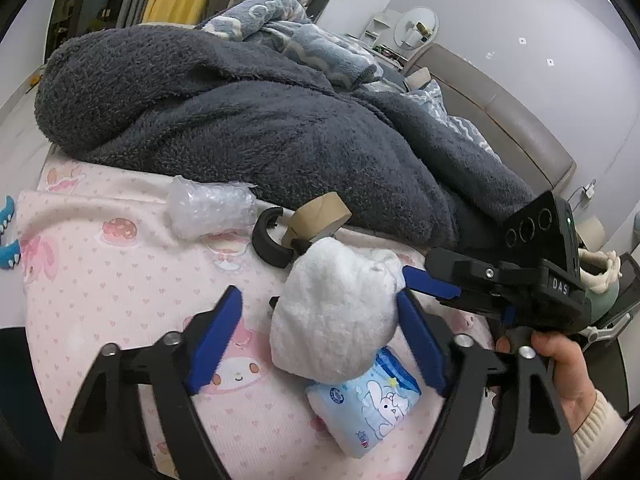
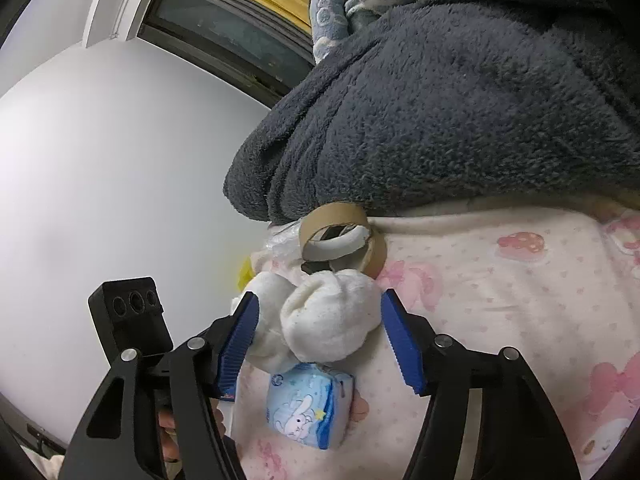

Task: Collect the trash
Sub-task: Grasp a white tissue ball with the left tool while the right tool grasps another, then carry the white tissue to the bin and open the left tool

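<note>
A white fluffy wad [image 1: 336, 316] lies on the pink cartoon bed sheet [image 1: 112, 280], resting on a blue tissue pack [image 1: 368, 412]. My left gripper [image 1: 320, 332] is open, its fingers either side of the wad. My right gripper [image 2: 318, 332] is open too, its blue pads close to both sides of the wad [image 2: 320, 320]; it shows in the left wrist view [image 1: 424, 284] with one finger against the wad. Behind lie a brown cardboard tape core [image 1: 320, 216], a black C-shaped ring [image 1: 270, 240] and a bubble-wrap roll [image 1: 212, 208]. The tissue pack [image 2: 308, 408] and tape core [image 2: 340, 236] show in the right wrist view.
A thick dark grey fleece blanket [image 1: 240, 112] is heaped behind the items, with a blue patterned blanket [image 1: 288, 28] above it. A headboard [image 1: 500, 112] runs at the right. Clothes hang at the far back. A grey wall [image 2: 100, 160] lies left of the bed.
</note>
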Demonstrator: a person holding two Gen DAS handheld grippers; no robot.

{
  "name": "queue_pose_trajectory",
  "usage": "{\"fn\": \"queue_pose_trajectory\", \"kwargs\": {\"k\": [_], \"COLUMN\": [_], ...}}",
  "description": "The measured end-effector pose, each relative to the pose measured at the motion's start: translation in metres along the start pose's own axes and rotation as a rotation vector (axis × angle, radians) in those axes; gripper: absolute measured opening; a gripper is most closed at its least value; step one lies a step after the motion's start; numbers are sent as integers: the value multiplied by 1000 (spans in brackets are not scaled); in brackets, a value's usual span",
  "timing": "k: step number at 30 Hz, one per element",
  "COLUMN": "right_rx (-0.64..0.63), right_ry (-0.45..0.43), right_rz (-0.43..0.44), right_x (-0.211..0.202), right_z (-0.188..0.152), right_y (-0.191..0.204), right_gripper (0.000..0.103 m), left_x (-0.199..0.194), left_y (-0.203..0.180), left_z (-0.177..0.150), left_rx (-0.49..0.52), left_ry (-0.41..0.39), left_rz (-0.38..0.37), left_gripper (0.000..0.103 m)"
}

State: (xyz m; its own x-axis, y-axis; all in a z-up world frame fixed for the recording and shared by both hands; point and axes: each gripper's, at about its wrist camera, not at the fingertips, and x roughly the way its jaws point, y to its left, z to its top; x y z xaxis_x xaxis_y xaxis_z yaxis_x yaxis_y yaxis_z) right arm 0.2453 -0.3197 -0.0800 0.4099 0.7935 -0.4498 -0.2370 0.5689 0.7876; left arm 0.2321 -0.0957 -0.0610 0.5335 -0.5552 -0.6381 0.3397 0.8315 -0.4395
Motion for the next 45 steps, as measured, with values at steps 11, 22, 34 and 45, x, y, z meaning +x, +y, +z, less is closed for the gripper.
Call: {"fn": "queue_pose_trajectory", "kwargs": {"k": [11, 22, 34, 45], "right_rx": [93, 107, -18, -174], "right_ry": [26, 24, 22, -58], "right_rz": [-76, -88, -272, -330], "right_x": [16, 21, 36, 27], "right_z": [-9, -14, -11, -11], "right_y": [-1, 11, 46, 100], "right_gripper": [63, 60, 28, 28], "left_x": [-2, -35, -70, -102], "left_y": [-10, -5, 18, 46], "left_z": [-3, 1, 2, -3], "left_rx": [42, 71, 81, 62], "left_ry": [29, -16, -44, -32], "left_rz": [-18, 51, 151, 245], "left_gripper": [35, 34, 34, 34]}}
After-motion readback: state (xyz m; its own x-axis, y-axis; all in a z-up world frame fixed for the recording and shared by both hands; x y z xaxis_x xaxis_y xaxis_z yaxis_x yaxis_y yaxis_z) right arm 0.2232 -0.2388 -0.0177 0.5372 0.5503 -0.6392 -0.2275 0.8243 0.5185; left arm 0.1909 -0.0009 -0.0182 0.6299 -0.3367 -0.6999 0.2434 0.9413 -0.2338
